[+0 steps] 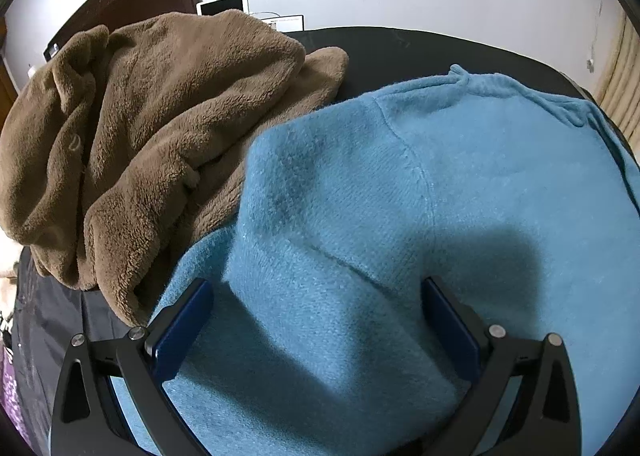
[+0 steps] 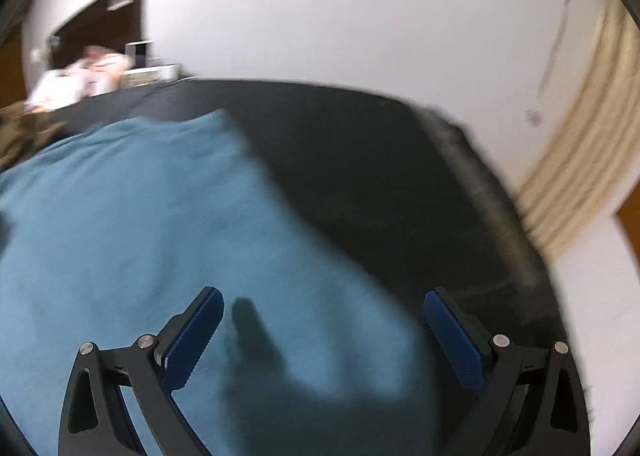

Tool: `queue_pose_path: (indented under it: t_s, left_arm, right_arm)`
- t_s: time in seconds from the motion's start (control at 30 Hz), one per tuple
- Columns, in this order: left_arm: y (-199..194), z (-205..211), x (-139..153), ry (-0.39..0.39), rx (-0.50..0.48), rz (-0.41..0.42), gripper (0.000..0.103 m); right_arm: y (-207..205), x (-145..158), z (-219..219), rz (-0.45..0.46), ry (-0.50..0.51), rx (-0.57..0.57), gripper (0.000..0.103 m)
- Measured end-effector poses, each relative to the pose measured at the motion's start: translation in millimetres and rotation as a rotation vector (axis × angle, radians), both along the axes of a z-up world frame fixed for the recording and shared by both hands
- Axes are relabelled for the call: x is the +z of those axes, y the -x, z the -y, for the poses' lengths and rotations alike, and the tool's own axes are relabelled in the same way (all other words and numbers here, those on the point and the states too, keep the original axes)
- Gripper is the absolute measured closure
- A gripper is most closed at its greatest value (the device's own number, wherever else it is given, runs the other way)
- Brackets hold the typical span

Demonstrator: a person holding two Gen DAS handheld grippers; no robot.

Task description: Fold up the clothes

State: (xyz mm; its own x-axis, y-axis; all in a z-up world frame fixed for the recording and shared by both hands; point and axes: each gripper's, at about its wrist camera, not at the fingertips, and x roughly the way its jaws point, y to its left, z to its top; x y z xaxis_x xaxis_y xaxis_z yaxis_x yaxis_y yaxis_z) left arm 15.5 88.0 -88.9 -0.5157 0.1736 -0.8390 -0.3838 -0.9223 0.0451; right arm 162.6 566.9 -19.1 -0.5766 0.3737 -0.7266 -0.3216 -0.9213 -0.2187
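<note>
Both my grippers, left [image 1: 316, 296] and right [image 2: 324, 308], gape wide, empty, above the blue sweater [image 1: 400, 196] (spread for folding); brown fleece [image 1: 140, 116] heaped aside.

Plain teal-blue knitted sweater [image 1: 400, 216]; plain brown fluffy fleece garment [image 1: 140, 128]; black cloth-covered tabletop [image 2: 400, 184]; black tool [image 1: 316, 292] frames, dark-blue pads [image 1: 184, 328].

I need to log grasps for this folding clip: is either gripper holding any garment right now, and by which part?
Nothing is held. The left gripper and right gripper are both open above the blue sweater, with no fabric between their fingers.
</note>
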Motion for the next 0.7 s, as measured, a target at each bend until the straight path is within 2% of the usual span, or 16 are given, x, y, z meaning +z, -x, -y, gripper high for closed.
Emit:
queue_pose_path:
  t_s: [0.07,0.13,0.2,0.27,0.37,0.43,0.6,0.7]
  left_arm:
    - [-1,1,0,-0.003,0.004,0.0,0.0]
    - [-2,2,-1,-0.006,0.008,0.0,0.0]
    - [-1,2,-1,-0.011,0.01,0.002,0.0]
    - [-1,2,-1,-0.015,0.01,0.005,0.0]
    - [1,-2,-1,-0.011,0.015,0.009,0.0]
    - [-1,-4,0,0.002,0.022,0.007,0.0]
    - [-11,-16,6,0.056,0.028,-0.015,0.0]
    - [-22,-28,18,0.054,0.005,-0.042,0.0]
  right_arm:
    - [13,7,-18,0.002,-0.053,-0.052,0.001]
    - [16,16,-25,-0.012,-0.014,-0.059,0.001]
    - [9,26,-21,-0.045,0.082,-0.002,0.001]
    - [0,31,-1,-0.051,0.1,0.077,0.001]
    - [-15,20,32,-0.005,0.11,0.195,0.001]
    - [-26,6,49,0.035,0.104,0.235,0.001]
    - [-45,-23,52,0.124,0.046,0.191,0.001]
    - [-57,-29,41,0.15,0.012,0.144,0.001]
